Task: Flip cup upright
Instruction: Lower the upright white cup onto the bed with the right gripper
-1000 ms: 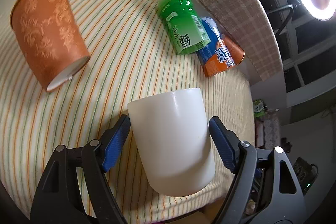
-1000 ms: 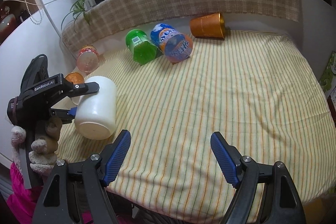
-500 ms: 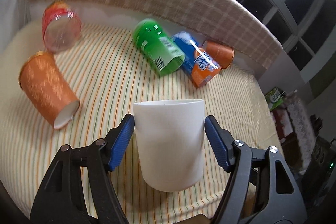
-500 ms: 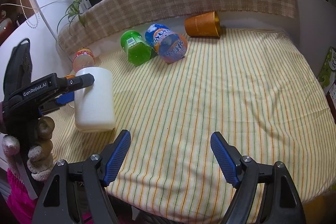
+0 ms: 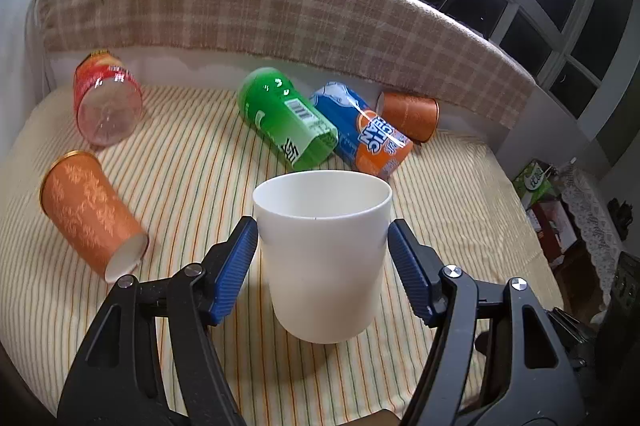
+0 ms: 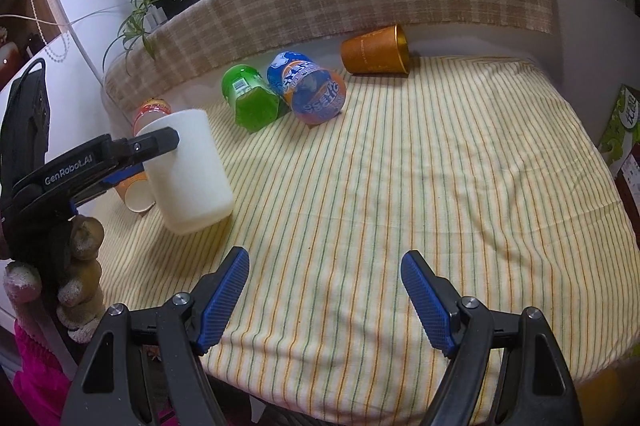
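Note:
A white cup [image 5: 322, 254] stands nearly upright, mouth up, between the blue pads of my left gripper [image 5: 322, 262], which is shut on it. In the right wrist view the same cup [image 6: 188, 178] rests on the striped tablecloth [image 6: 400, 186] at the left, a little tilted, with the left gripper [image 6: 120, 154] clamped round it. My right gripper [image 6: 325, 302] is open and empty above the front edge of the table.
Lying on their sides: an orange patterned paper cup [image 5: 88, 214], a red clear cup [image 5: 107, 102], a green cup [image 5: 286, 118], a blue and orange cup [image 5: 364, 134] and an orange cup [image 5: 408, 114]. A plaid-covered ledge [image 5: 280, 10] runs along the back.
My left gripper has turned the white cup from lying tilted, bottom toward me, to nearly upright with its mouth up. The right gripper has stayed in place.

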`<control>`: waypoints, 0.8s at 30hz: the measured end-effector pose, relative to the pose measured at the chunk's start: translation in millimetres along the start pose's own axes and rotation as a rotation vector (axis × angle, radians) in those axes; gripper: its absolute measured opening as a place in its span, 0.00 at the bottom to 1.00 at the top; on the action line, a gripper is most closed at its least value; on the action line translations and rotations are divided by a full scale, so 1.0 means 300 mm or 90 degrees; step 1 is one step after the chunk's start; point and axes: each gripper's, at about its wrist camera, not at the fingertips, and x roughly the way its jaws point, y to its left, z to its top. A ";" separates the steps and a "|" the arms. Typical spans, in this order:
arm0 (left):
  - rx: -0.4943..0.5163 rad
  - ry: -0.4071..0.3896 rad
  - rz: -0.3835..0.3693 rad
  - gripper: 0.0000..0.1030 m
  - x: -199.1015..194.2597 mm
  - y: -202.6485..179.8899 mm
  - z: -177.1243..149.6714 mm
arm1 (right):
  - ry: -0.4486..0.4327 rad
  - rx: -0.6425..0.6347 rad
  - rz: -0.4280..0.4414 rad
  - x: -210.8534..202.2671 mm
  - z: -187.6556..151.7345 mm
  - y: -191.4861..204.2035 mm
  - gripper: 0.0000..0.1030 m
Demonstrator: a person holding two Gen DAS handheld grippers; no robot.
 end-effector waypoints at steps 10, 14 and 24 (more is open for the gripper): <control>0.048 -0.042 0.043 0.67 0.017 -0.045 0.002 | -0.003 0.009 -0.006 -0.007 -0.005 -0.014 0.79; 0.066 -0.043 0.045 0.66 0.018 -0.062 -0.015 | -0.005 0.010 -0.007 -0.008 -0.002 -0.015 0.79; 0.092 -0.035 0.032 0.65 -0.002 -0.078 -0.055 | -0.015 -0.001 -0.016 -0.013 -0.003 0.000 0.79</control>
